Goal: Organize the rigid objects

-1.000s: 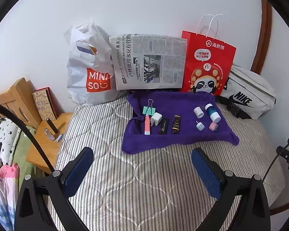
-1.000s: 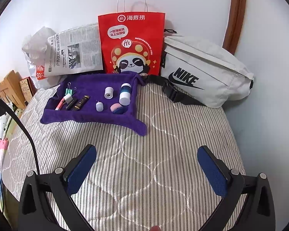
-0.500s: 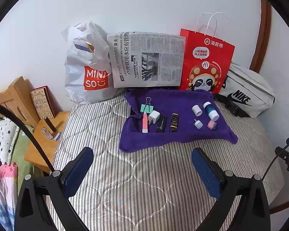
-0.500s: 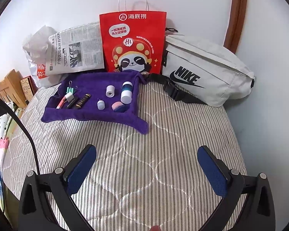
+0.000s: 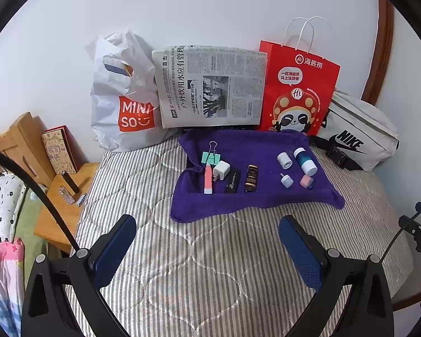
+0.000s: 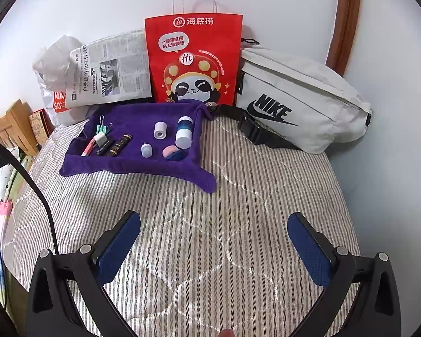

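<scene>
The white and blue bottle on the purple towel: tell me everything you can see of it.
The white and blue bottle is a small cylinder that looks plastic, with a white cap at one end, a dark blue middle band and a broader white section at the other. It lies on its side near the right edge of the purple towel, behind the pink and blue round piece and beside a white hollow cylinder. It touches only the towel; neither pair of tongs is near it.

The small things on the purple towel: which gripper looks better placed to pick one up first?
Probably the left gripper: open and empty, with the purple towel straight ahead. The right gripper, also open, has it off to its left.
</scene>
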`<state>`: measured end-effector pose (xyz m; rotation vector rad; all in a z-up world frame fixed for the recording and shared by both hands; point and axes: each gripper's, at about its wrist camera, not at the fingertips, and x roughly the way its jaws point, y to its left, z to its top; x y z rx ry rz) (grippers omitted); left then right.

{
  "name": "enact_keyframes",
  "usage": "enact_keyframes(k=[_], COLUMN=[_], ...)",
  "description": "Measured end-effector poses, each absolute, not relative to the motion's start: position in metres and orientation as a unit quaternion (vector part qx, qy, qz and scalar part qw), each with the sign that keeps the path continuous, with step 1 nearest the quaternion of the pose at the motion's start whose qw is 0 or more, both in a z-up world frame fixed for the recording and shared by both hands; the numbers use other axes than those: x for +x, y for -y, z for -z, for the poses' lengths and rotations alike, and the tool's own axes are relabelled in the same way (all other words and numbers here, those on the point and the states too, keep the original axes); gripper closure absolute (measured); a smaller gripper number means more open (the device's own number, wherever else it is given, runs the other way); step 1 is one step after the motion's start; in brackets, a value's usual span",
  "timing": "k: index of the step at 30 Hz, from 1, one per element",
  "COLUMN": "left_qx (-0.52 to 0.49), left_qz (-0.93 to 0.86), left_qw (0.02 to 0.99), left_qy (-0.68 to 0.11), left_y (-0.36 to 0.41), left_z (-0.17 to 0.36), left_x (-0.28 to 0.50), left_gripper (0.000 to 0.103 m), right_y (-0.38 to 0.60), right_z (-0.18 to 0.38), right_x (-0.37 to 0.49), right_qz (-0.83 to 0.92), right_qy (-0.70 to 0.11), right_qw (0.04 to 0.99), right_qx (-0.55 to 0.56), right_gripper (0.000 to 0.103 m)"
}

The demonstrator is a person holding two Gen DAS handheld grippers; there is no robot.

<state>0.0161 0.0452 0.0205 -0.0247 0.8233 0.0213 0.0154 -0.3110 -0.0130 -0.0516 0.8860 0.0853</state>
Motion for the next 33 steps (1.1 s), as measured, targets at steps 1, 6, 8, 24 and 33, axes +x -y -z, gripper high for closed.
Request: enact_keyframes(k=[1,6,8,24,33], left_qx=[-0.012,-0.012,-0.012,-0.009,-0.007], left_qz=[-0.01,-0.009,-0.009,-0.002,-0.001], left_qw=[0.916,0.915,0.915,0.915,0.915], left_qy=[-0.401,-0.402,-0.403,-0.403,-0.404], left_y=[-0.0452,-0.0445,-0.0443,-0.0426,-0.0438], left_z=[-0.0205,-0.0191,-0.0186,-0.0171,-0.0168], left_x=[0.0163,0.0153,0.0155,0.0146,0.0171], left_gripper=[0.0,0.0,0.0,0.0,0.0], right_y=[0.3104,0.3102,0.3103,0.3086,0.3073], right_z=[0.013,0.0127,0.0132,0.0148,0.0193], right_x=[0.0151,0.0147,0.0148,0.0122,0.0149], right_qz=[-0.041,-0.041,-0.041,-0.042,-0.043], right_qy=[-0.428,-0.427,-0.428,-0.429,-0.435], right_qw=[0.902,0.903,0.902,0.902,0.899], right_qx=[-0.026,-0.023,-0.022,-0.027,-0.026], right_gripper=[0.0,0.0,0.0,0.0,0.0])
